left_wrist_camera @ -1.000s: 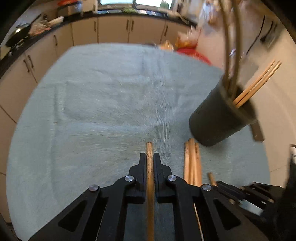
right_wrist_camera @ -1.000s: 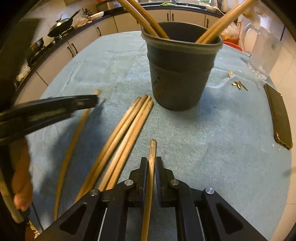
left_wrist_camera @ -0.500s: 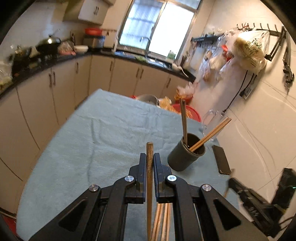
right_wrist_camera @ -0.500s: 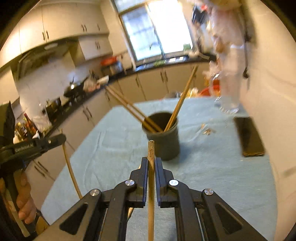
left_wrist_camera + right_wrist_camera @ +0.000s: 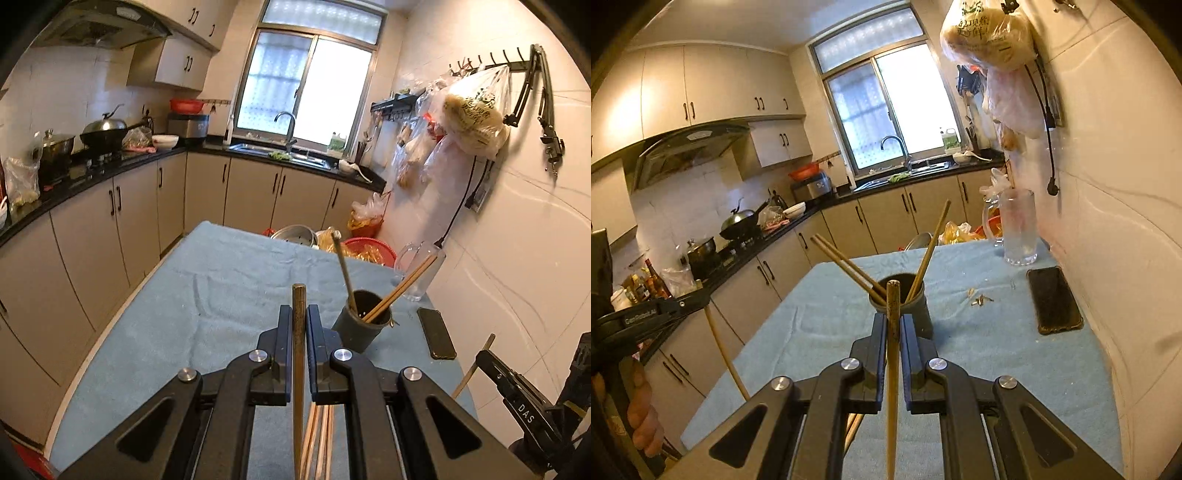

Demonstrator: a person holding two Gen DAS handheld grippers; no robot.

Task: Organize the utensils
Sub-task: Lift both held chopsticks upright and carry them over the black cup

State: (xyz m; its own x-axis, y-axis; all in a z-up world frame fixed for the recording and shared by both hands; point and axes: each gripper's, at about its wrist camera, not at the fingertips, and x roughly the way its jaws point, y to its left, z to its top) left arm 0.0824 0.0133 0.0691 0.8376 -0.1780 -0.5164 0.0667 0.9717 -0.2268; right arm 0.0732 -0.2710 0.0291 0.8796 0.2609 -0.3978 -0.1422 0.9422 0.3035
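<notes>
My left gripper (image 5: 298, 314) is shut on a wooden chopstick (image 5: 298, 354), held high above the blue-clothed table (image 5: 207, 306). In the same way my right gripper (image 5: 893, 321) is shut on another wooden chopstick (image 5: 892, 369). A dark utensil cup (image 5: 364, 330) (image 5: 918, 306) stands ahead of both grippers with several chopsticks leaning in it. More loose chopsticks (image 5: 317, 439) lie on the cloth below the left gripper. In the right wrist view the left gripper (image 5: 701, 301) shows at the left with its chopstick hanging down. The right gripper (image 5: 484, 356) shows at the right of the left wrist view.
A black phone (image 5: 1054, 299) and a clear glass jug (image 5: 1017, 230) sit along the table's right side by the tiled wall. Small scraps (image 5: 980, 299) lie near the cup. Kitchen cabinets (image 5: 110, 229) run along the left; bags and a red basin (image 5: 365, 249) sit past the table's far end.
Both grippers rose from the cloth, each carrying its chopstick, and tilted up; the views now take in the whole kitchen instead of the tabletop. The cup looks smaller and farther.
</notes>
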